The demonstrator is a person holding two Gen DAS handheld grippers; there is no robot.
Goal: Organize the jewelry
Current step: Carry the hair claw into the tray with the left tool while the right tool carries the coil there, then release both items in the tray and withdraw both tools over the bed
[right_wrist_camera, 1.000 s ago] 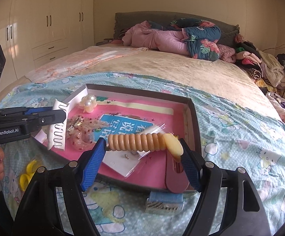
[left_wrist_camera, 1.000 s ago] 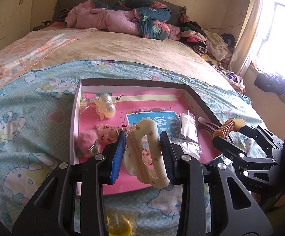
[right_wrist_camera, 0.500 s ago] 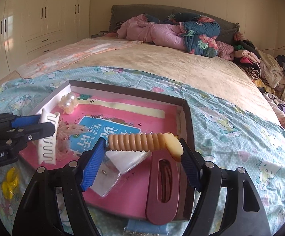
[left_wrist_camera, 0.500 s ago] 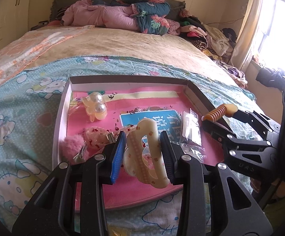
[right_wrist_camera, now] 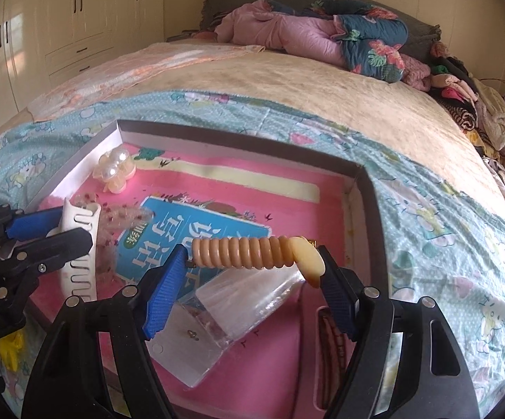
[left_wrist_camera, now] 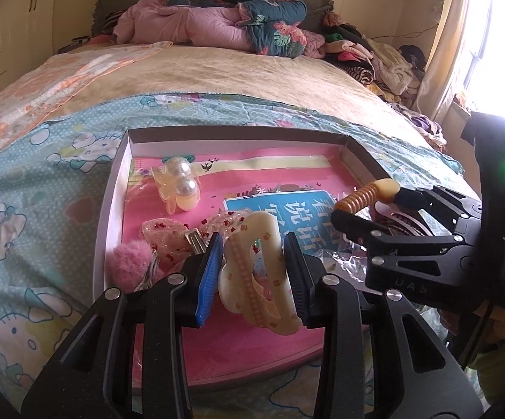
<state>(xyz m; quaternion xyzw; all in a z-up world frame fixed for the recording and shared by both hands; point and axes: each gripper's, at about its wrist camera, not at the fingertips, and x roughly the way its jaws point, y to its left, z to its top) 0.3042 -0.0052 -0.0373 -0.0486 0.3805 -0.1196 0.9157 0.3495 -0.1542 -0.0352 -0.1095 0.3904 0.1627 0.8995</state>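
While both grippers hang over the box point(left_wrist_camera: 119, 174), each pinches a clip.
Left gripper point(left_wrist_camera: 252, 272) closed on cream clip point(left_wrist_camera: 255, 265); right gripper point(right_wrist_camera: 252, 279) clamps ribbed clip point(right_wrist_camera: 242, 253) end-to-end near right wall; could pop out, miss box.

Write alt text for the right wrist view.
The right gripper holds a ribbed amber clip above an open box on a bed. At left, the left gripper holds a white claw clip.
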